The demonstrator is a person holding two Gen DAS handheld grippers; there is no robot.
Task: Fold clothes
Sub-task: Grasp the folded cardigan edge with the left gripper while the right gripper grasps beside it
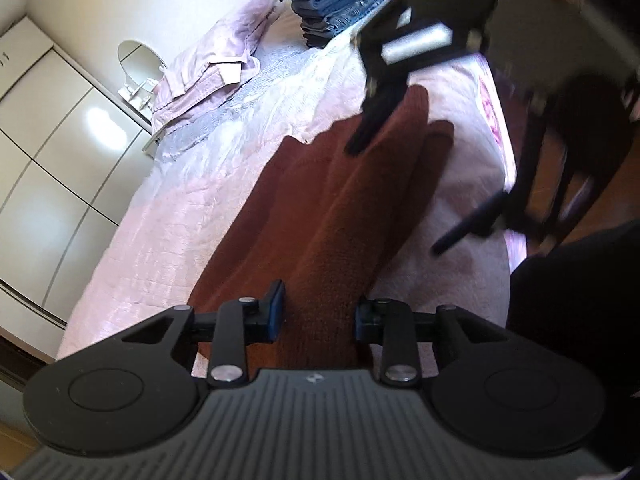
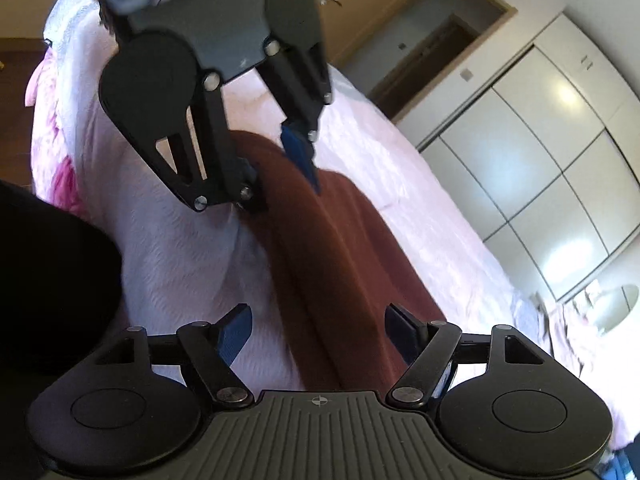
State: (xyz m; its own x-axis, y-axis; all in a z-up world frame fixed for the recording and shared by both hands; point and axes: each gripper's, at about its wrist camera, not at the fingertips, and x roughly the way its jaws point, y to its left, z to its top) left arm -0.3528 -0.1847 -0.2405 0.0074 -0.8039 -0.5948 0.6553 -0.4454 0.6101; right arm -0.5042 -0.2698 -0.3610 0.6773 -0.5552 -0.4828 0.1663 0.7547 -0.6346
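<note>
The rust-brown knit garment [image 1: 320,200] lay on the pink bedspread [image 1: 180,208], folded lengthwise into a long narrow band with ridged creases running along it. Its long axis ran from one gripper to the other, roughly parallel to the near edge of the bed, closer to that edge than to the far one.

The left gripper [image 1: 320,314] was at one end of the band, pitched downward, jaws partly spread with cloth lying in the gap. In the right wrist view its blue pads [image 2: 300,152] sat at the fabric's end on either side of a raised ridge; whether they actually pinched it could not be told. The right gripper [image 2: 318,330] was at the opposite end, also angled down, jaws wide apart, hovering over the garment with the cloth passing under and between the fingers, not clamped. From the left wrist view it was blurred, one finger [image 1: 368,128] over the far end of the band.

Around: a crumpled lilac shirt [image 1: 216,64] towards the far corner of the bed, a stack of folded blue clothes [image 1: 344,0] beyond it, well apart from the brown garment. White wardrobe doors [image 1: 52,152] stood beside the bed, a small round mirror [image 1: 138,60] next to them. A dark chair [image 1: 568,152] stood off the near edge. A dark sleeve [image 2: 48,272] cut into the frame.
</note>
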